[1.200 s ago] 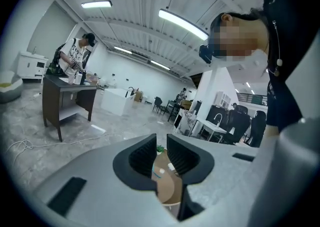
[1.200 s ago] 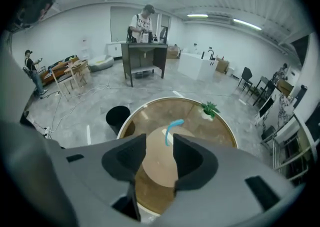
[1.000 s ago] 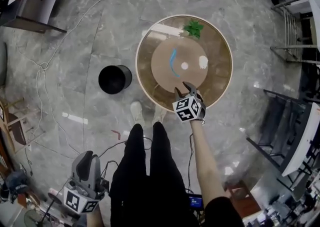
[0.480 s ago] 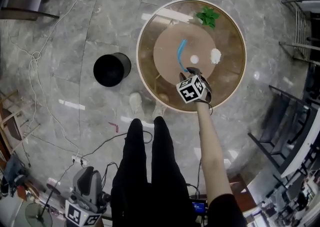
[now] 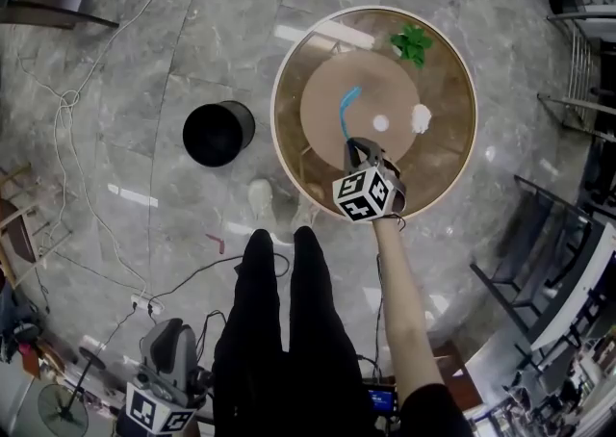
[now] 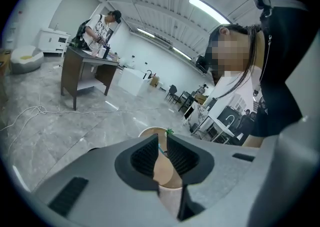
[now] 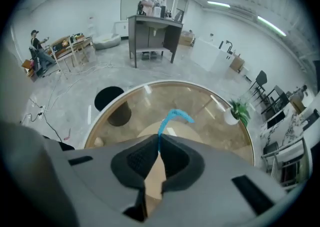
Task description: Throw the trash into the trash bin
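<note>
1. R tool has just been closing & is now clenched on the blue strip. The strip's low end is hidden betw. the pads.
2. The rest of the strip shows over the round glass tabletop. Can't tell if it touches.
3. L tool is low by the person's leg, jaws a bit apart, nothing in them. It's partly cut off in head view.
4. Black trash bin stands on the floor, left of the tabletop.
5. White lump & small white dot on the tabletop are too small to tell what they are.
</note>
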Demonstrator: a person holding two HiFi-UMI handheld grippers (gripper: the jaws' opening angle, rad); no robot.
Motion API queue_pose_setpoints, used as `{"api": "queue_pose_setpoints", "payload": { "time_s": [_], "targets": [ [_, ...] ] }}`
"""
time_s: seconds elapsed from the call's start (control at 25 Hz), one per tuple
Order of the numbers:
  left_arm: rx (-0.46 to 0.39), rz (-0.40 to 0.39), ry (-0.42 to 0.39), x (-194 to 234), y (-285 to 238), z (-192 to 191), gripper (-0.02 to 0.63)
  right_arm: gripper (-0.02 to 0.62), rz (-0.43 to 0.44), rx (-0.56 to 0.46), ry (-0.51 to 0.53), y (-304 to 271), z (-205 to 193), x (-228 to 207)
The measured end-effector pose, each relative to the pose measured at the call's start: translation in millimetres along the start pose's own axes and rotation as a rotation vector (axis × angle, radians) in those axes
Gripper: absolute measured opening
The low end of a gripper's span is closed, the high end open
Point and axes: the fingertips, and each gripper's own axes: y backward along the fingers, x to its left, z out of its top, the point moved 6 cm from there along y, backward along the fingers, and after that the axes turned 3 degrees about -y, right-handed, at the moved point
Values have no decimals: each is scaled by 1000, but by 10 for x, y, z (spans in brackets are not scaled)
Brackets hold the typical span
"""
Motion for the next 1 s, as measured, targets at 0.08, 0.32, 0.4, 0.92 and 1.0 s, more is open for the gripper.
{"api": "queue_pose_setpoints", "payload": {
  "time_s": [0.08,0.32,0.4,0.92,1.0],
  "targets": [
    [-6,2,4,15,7,19,52,17,6,-43,19,116,170,122],
    [-35,33,27,99,91,45,52,16,65,-148,67,239,695,537],
    [-46,47,36,128,130,40,52,16,95,-166,88,224,835,692],
    [-147,228,128,544,701,-26,51,17,331,-245,300,-126,1865,2064],
    [-160,256,147,657,814,-30,52,20,365,-250,334,-187,2014,2292]
  ]
}}
